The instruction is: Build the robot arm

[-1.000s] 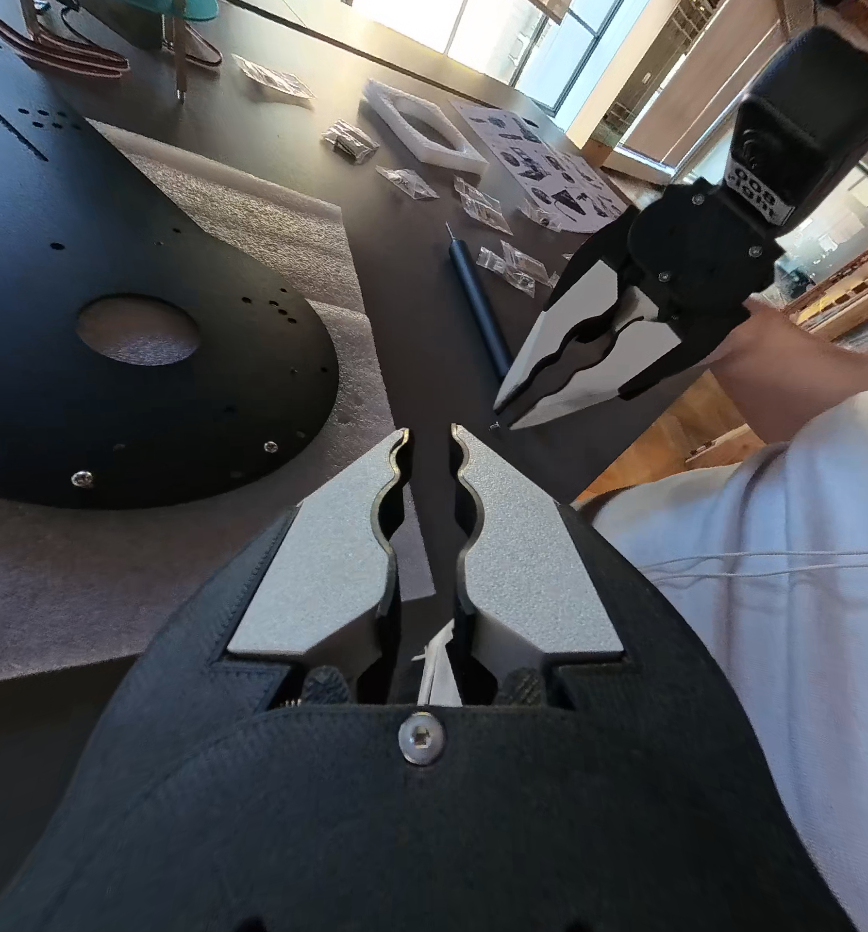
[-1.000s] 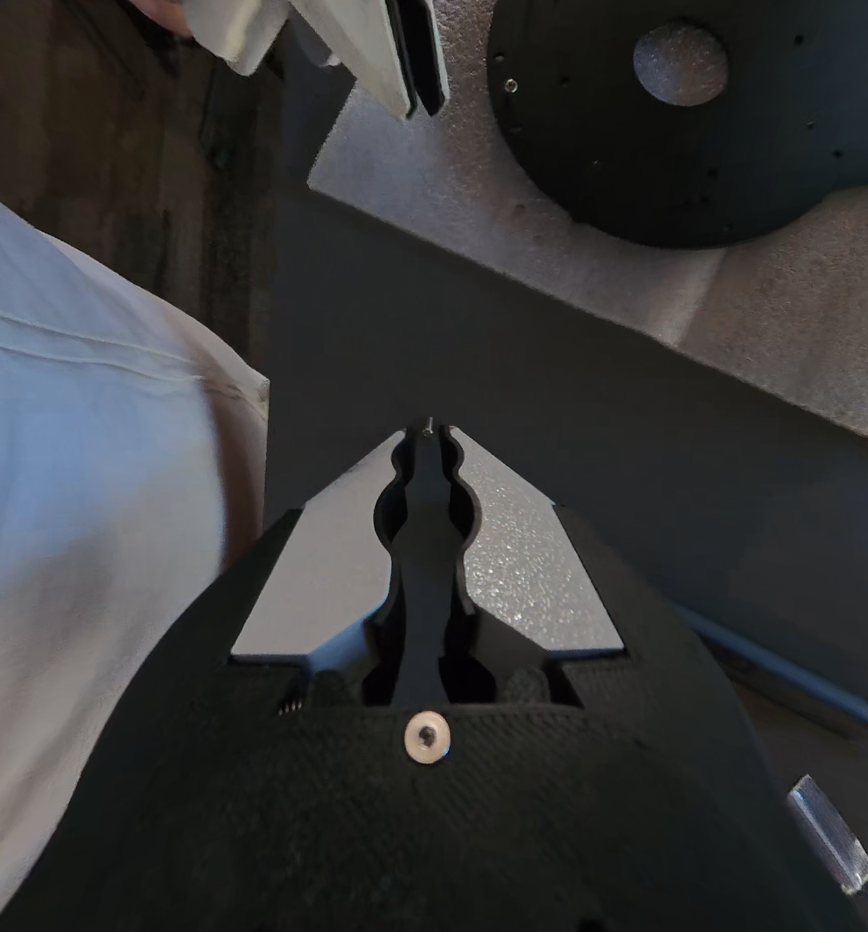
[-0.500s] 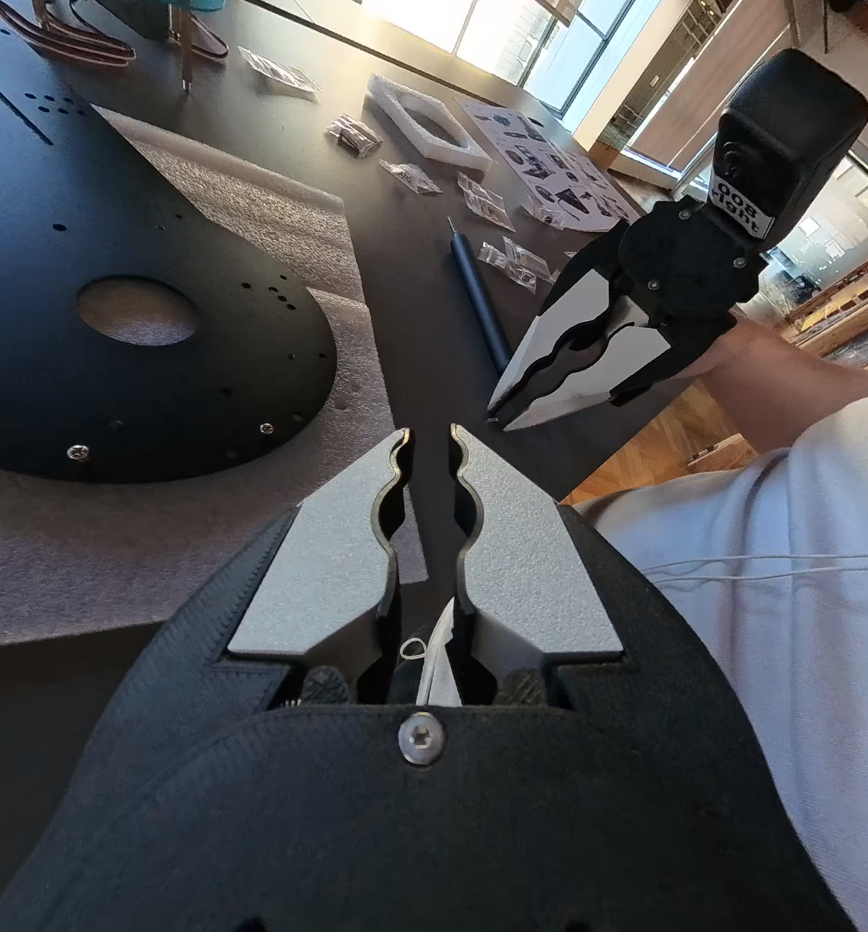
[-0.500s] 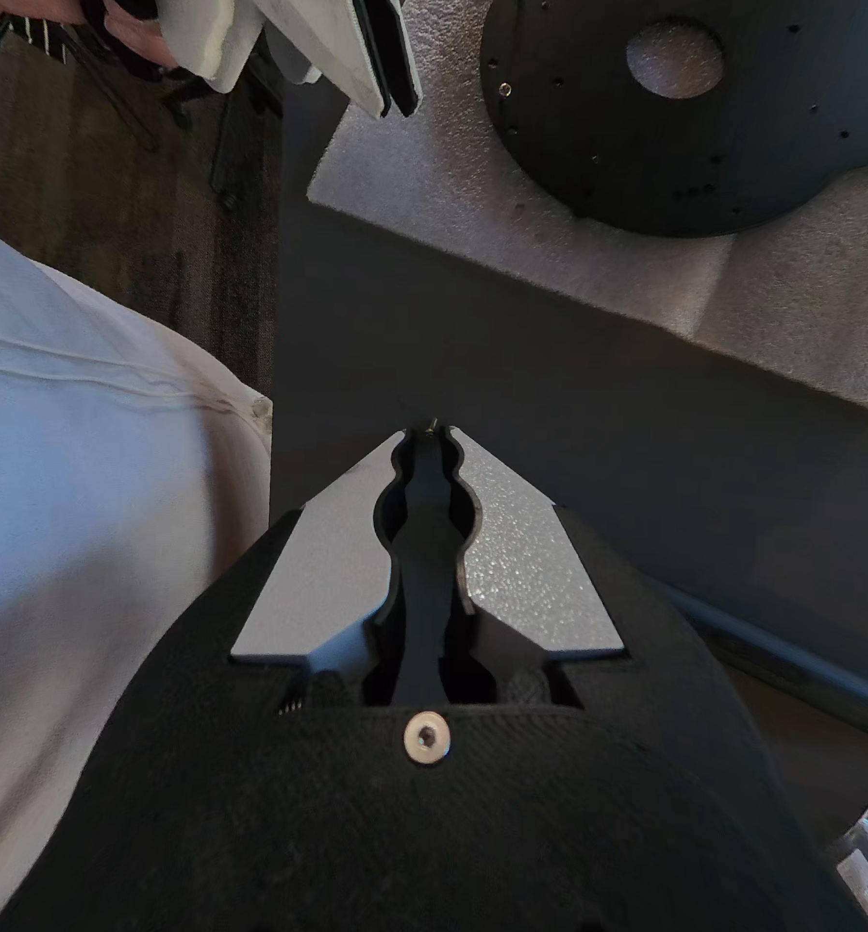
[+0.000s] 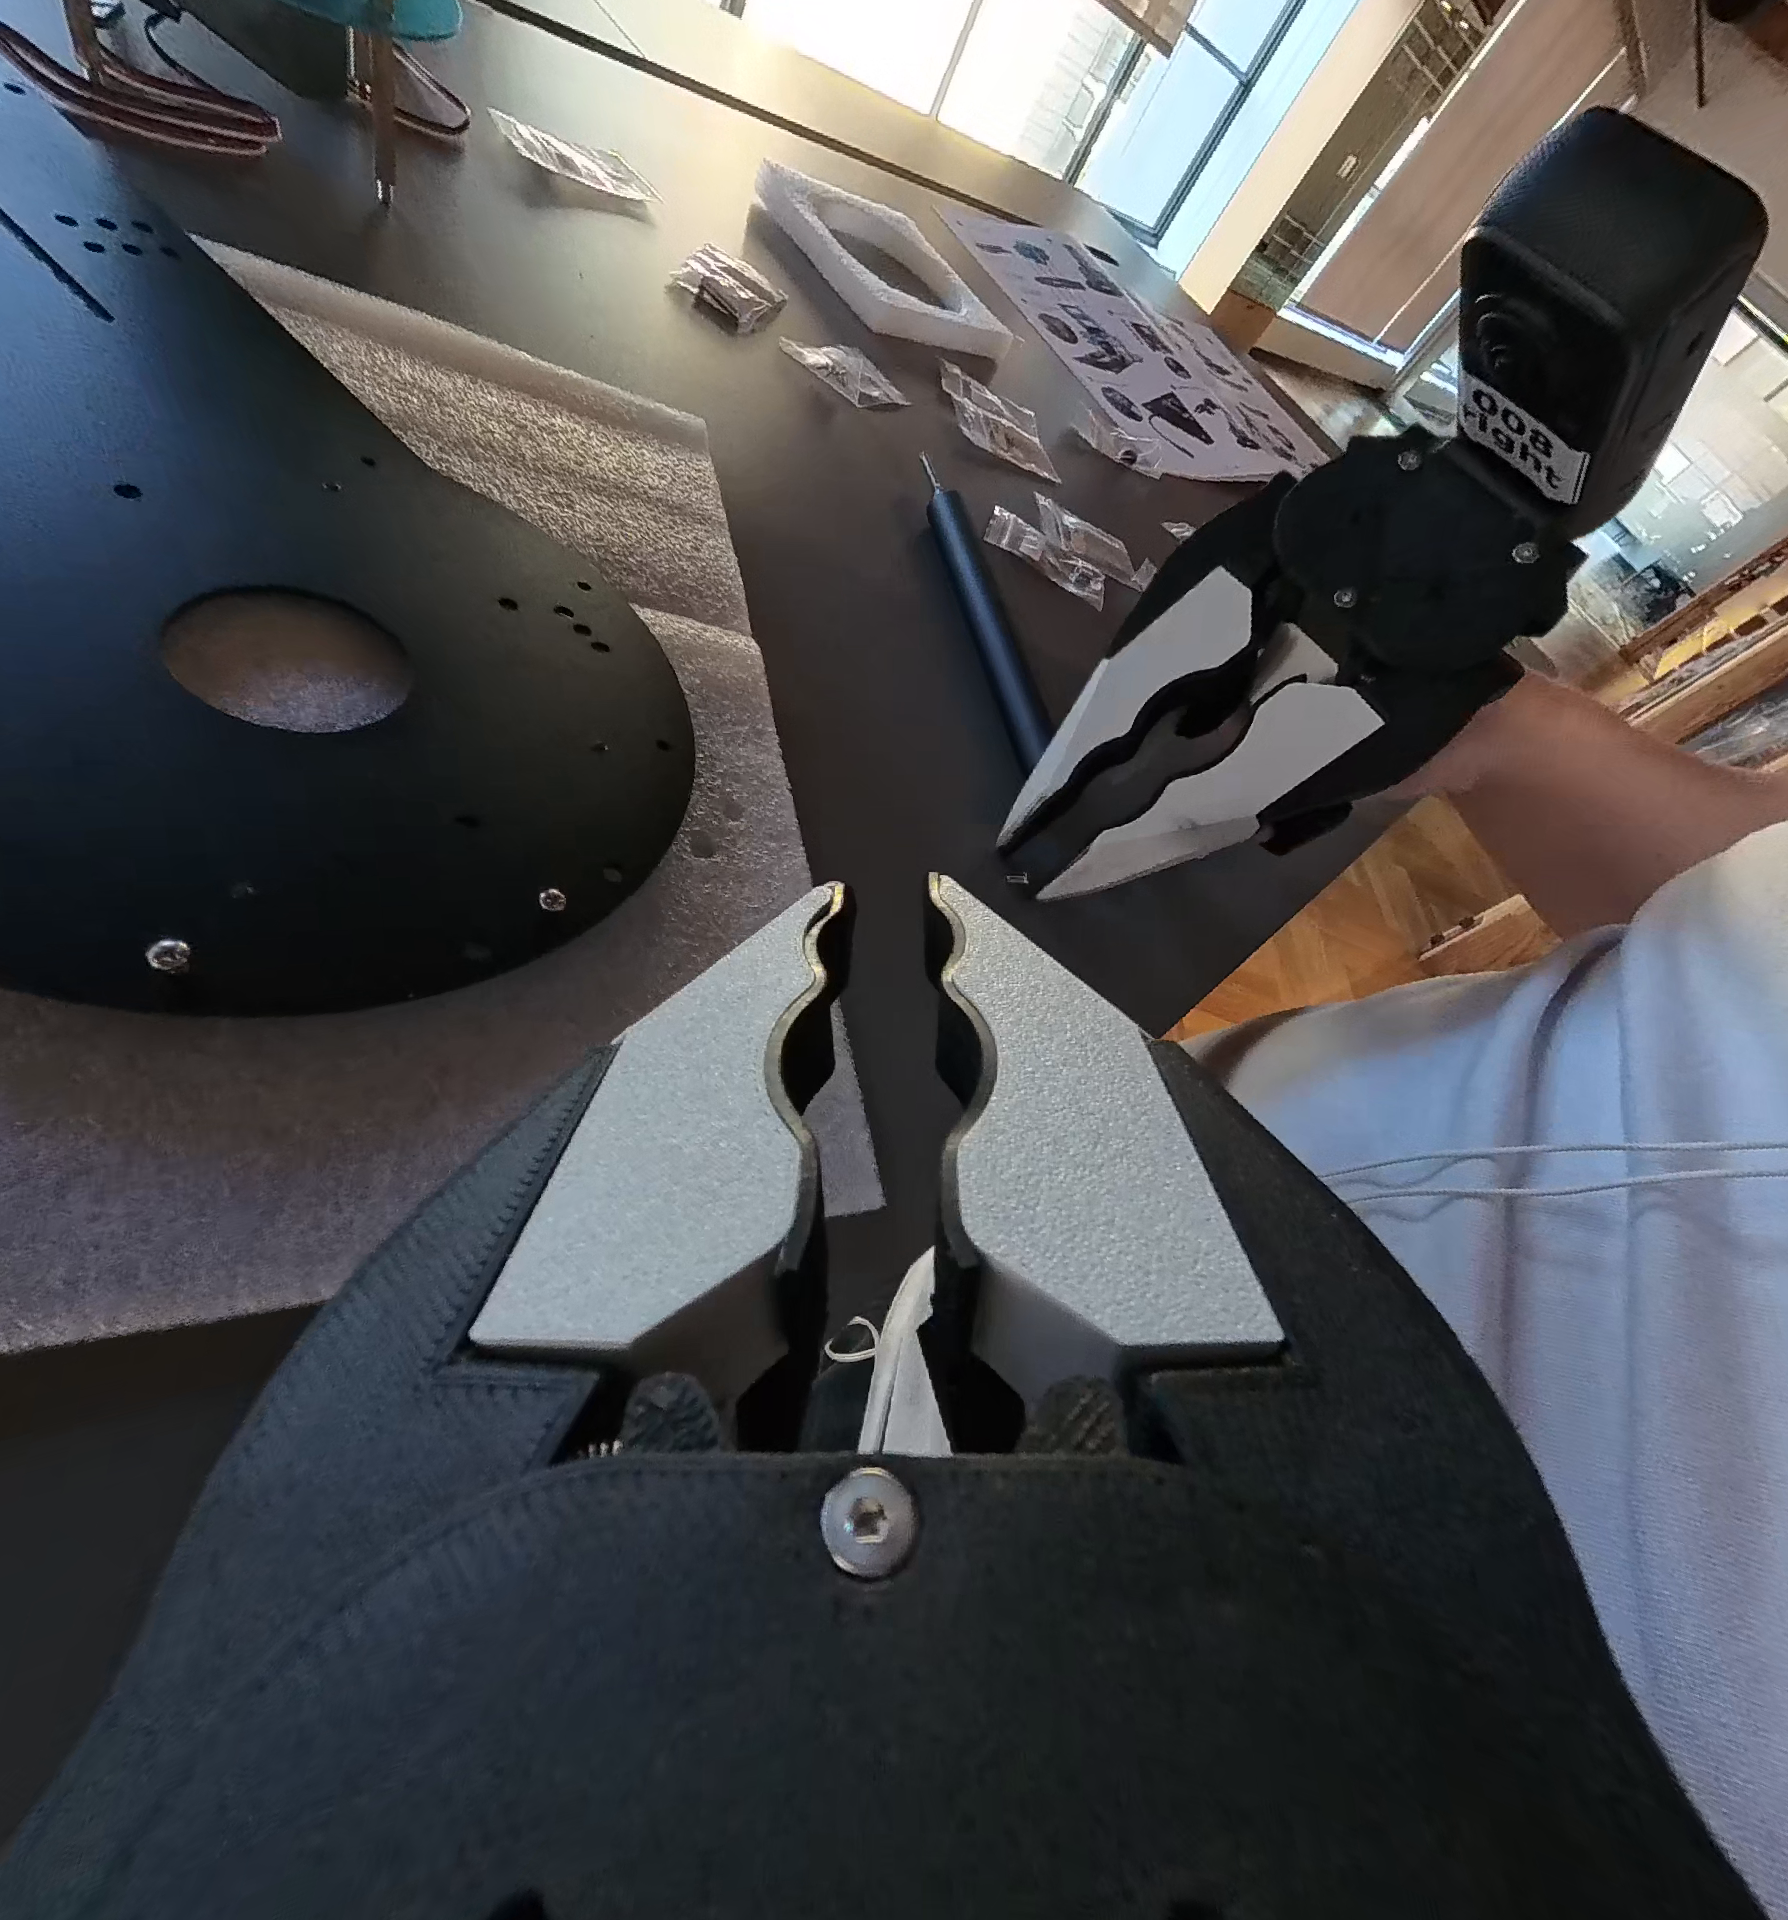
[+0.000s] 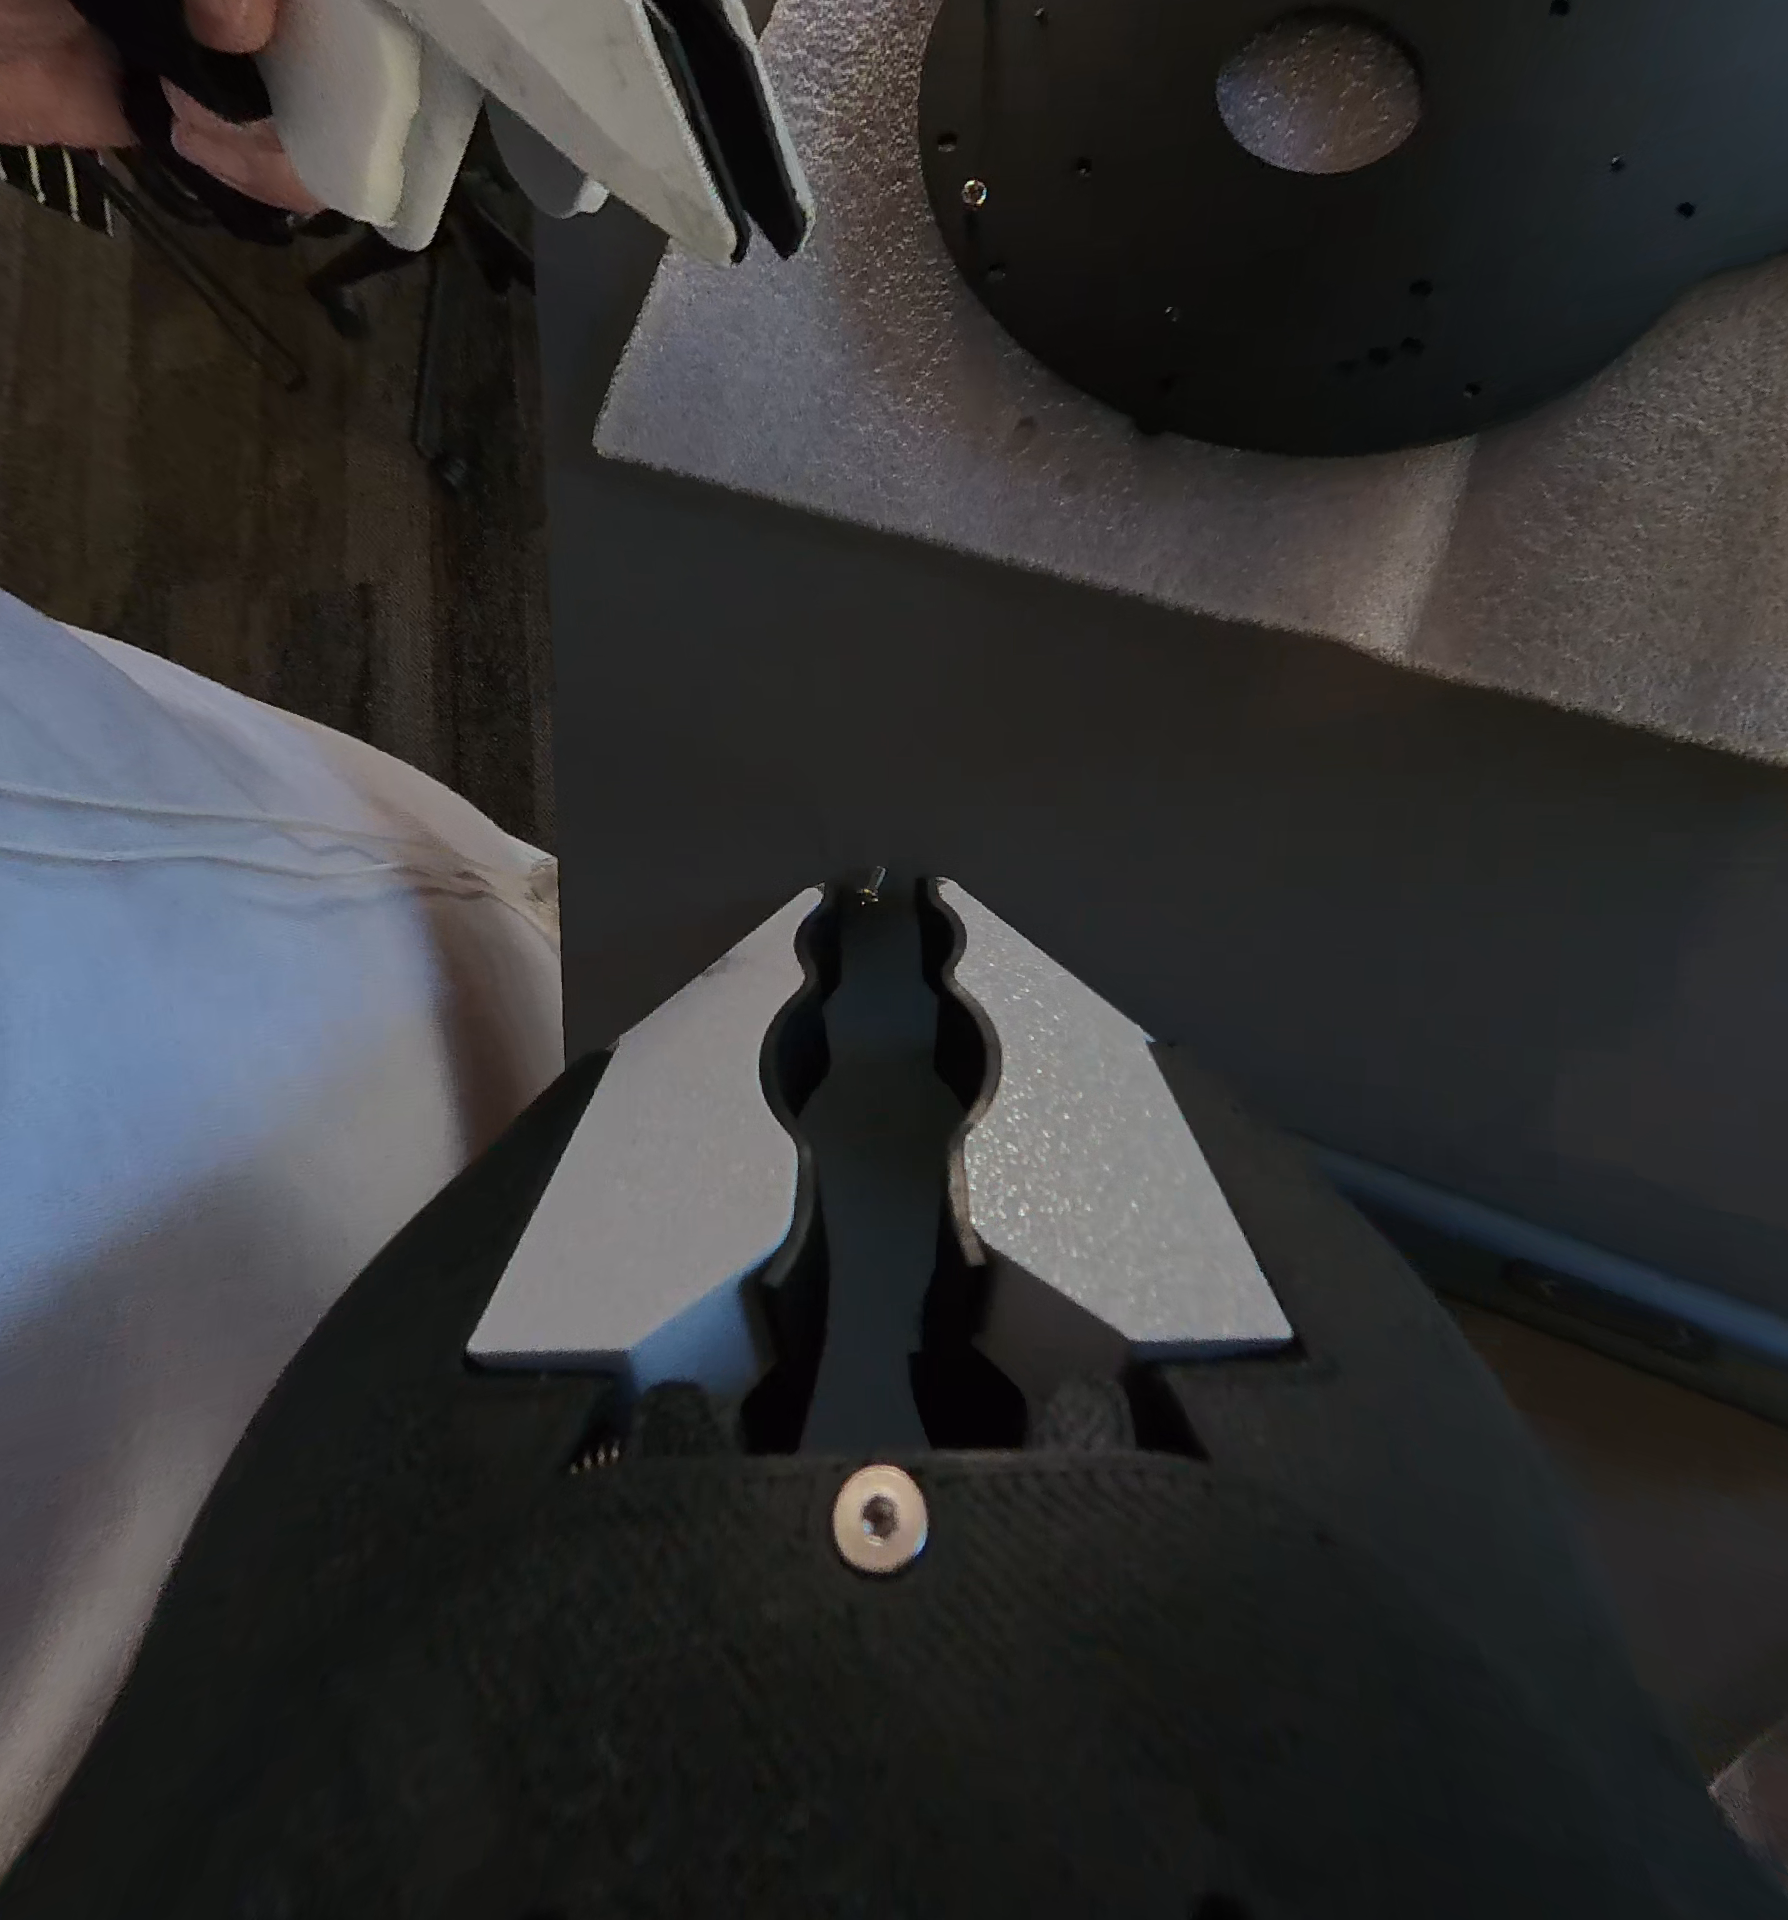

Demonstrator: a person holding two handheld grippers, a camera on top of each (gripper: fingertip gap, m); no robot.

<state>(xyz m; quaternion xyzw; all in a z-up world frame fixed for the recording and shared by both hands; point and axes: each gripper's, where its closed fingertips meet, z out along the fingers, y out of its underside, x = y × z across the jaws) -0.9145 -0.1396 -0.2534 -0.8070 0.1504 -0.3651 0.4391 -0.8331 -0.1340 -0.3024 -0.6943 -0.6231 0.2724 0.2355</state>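
Note:
My right gripper (image 6: 877,888) is shut on a tiny screw (image 6: 866,891) pinched at its very tips, held above the dark table (image 6: 1077,831). It also shows in the left wrist view (image 5: 1025,883), just right of my left gripper. My left gripper (image 5: 887,888) is open by a narrow gap and empty, over the near corner of a grey foam sheet (image 5: 557,416). A black round plate (image 5: 298,748) with a centre hole lies on the foam, with two screws (image 5: 171,951) near its front rim. The plate (image 6: 1389,312) is ahead and right of the right gripper.
A black rod-like tool (image 5: 983,623) lies on the table past the grippers. Behind it are small clear bags of hardware (image 5: 994,426), a white foam frame (image 5: 869,260) and a printed sheet (image 5: 1129,343). The table edge and a person's white shirt (image 5: 1492,1247) are at the right. My right fingertips sit around 10 cm from my left ones.
The right gripper has drifted a little toward the foam sheet and the left gripper, still holding the screw. The left gripper's gap is unchanged.

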